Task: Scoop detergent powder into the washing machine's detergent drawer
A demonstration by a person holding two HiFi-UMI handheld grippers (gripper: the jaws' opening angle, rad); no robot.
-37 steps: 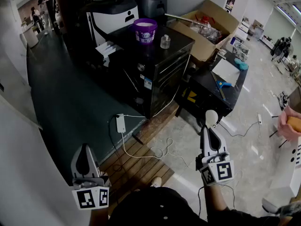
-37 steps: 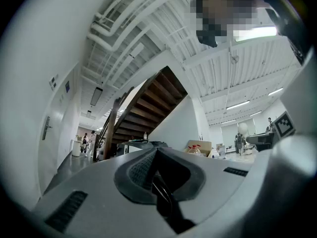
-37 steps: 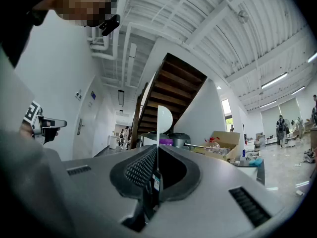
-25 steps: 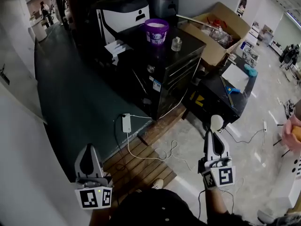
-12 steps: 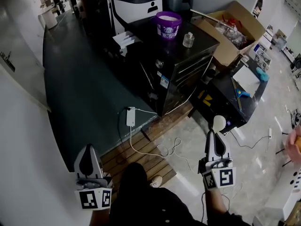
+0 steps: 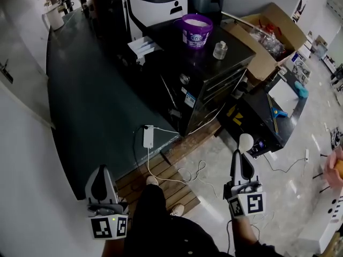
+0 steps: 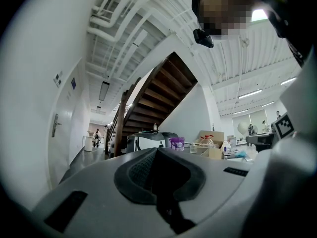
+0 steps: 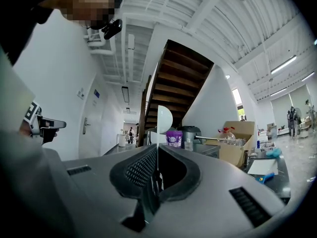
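- left tongs (image 6: 99, 171) sit low at the bottom left of the head view, right by the person's body; in the left gripper view (image 7: 157, 151) the two jaws are pressed together with nothing between them
- right tongs (image 6: 243, 155) are low on the other side, clamped on the thin handle of a white plastic spoon with a round bowl (image 6: 246, 142); the bowl sticks out past the tips, over the pale tiled floor
- right gripper view has the same spoon (image 8: 164, 118) standing straight up out of the closed jaws, seen edge-on, so I can't tell if there's anything in it
- purple round tub with white powder in it (image 6: 196, 30) stands open on top of a black boxy machine (image 6: 206, 82), well apart from both tongs; it also shows small and far off in the two gripper views (image 7: 177, 143) (image 8: 174, 138)
- small clear glass jar (image 6: 220, 50) is on the same top, just to the right of the tub, not touching it
- a white tray-like piece (image 6: 142, 47) sticks out at the machine's upper left edge; it might be the drawer, can't tell
- open brown cardboard box full of stuff (image 6: 270, 28) is right of the machine
- on the floor in front: white power strip (image 6: 148, 136) with its cable, and a wooden slat board (image 6: 161, 182) near the person's foot
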